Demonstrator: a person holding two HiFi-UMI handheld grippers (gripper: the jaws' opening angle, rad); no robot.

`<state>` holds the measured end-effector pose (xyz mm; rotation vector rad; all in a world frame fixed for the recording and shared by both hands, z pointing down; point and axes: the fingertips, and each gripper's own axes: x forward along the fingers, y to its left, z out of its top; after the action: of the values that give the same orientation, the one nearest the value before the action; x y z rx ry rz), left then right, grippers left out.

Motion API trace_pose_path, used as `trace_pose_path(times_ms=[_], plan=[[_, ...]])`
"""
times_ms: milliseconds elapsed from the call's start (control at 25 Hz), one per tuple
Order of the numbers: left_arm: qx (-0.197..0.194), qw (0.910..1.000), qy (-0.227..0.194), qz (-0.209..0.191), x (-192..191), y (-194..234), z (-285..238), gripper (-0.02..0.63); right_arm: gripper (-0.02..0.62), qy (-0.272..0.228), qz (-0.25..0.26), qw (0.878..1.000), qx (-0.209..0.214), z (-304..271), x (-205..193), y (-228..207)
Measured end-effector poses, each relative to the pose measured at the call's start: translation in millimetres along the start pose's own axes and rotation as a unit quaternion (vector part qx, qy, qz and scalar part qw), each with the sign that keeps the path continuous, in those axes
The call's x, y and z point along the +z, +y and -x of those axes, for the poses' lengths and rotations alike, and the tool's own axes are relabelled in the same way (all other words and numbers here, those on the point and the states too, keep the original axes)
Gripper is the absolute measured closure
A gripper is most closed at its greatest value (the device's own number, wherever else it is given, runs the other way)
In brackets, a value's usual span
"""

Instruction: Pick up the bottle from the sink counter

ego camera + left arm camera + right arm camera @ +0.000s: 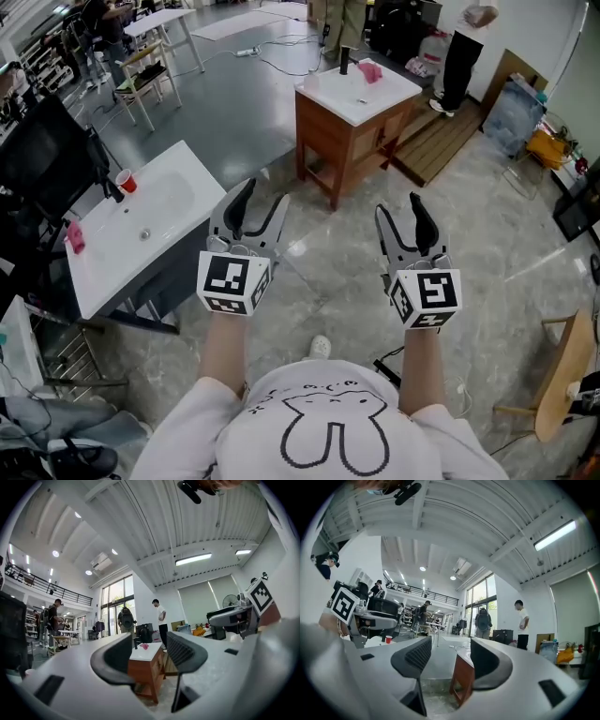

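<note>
Both of your grippers are empty. The left gripper (262, 202) and the right gripper (401, 214) hold their jaws apart with only bare floor under them, and each gripper view shows open air between its pads. You are at the approach step, and nothing has been reached for yet.

Well ahead of both sets of jaws stands a wooden sink cabinet (349, 141) with a white top. At that top's far edge is a small dark upright thing that I take to be the bottle (344, 64), with a pink object (371, 71) just beside it. In the left gripper view this dark thing sits almost in line between the jaws, far beyond their tips. It is too small there to tell its shape for certain.

Off to the outer side of your left gripper is a second white sink counter (183, 220), carrying a red cup (127, 182). I see no bottle on it, though its far end is partly hidden.

The next move calls for walking forward until the cabinet top is within reach of the jaws. Then bring one gripper level with the bottle's body and centre it between the open pads. Close only once both pads flank it, keeping clear of the pink object (it sits close enough to be nudged).
</note>
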<state>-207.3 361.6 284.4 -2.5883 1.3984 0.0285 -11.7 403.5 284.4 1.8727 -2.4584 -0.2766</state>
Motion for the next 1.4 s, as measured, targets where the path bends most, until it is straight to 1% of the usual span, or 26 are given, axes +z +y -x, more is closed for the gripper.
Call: trace_pose_path(times_ms=[80, 200, 280, 400, 600, 840, 1080, 1240, 1400], plan=[[0.011, 0.9998, 0.013, 0.006, -6, 3, -18, 0.321, 0.304, -0.006, -0.006, 1.0, 0.004, -13, -1, -13], [0.026, 0.9991, 0.021, 0.024, -15, 9, -41, 0.239, 0.278, -0.006, -0.002, 1.0, -0.003, -30, -5, -32], [0.032, 0.9988, 0.023, 0.029, -18, 13, -53, 0.213, 0.273, -0.003, 0.003, 1.0, -0.011, -38, -8, -43], [0.037, 0.9986, 0.025, 0.03, -22, 16, -68, 0.206, 0.273, -0.001, -0.002, 1.0, -0.019, -47, -11, -57], [0.045, 0.9982, 0.027, 0.03, -30, 23, -87, 0.206, 0.275, 0.004, -0.015, 1.0, -0.012, -64, -22, -64], [0.042, 0.9984, 0.03, 0.024, -36, 36, -116, 0.206, 0.275, 0.013, -0.007, 1.0, -0.011, -92, -28, -74], [0.04, 0.9987, 0.027, 0.019, -44, 54, -159, 0.206, 0.275, 0.014, -0.003, 1.0, -0.015, -132, -36, -91], [0.033, 0.9989, 0.033, 0.002, -56, 64, -195, 0.206, 0.275, 0.017, 0.0, 1.0, -0.014, -166, -44, -106], [0.033, 0.9989, 0.033, 0.005, -68, 82, -236, 0.207, 0.275, 0.017, 0.002, 1.0, -0.01, -207, -53, -120]])
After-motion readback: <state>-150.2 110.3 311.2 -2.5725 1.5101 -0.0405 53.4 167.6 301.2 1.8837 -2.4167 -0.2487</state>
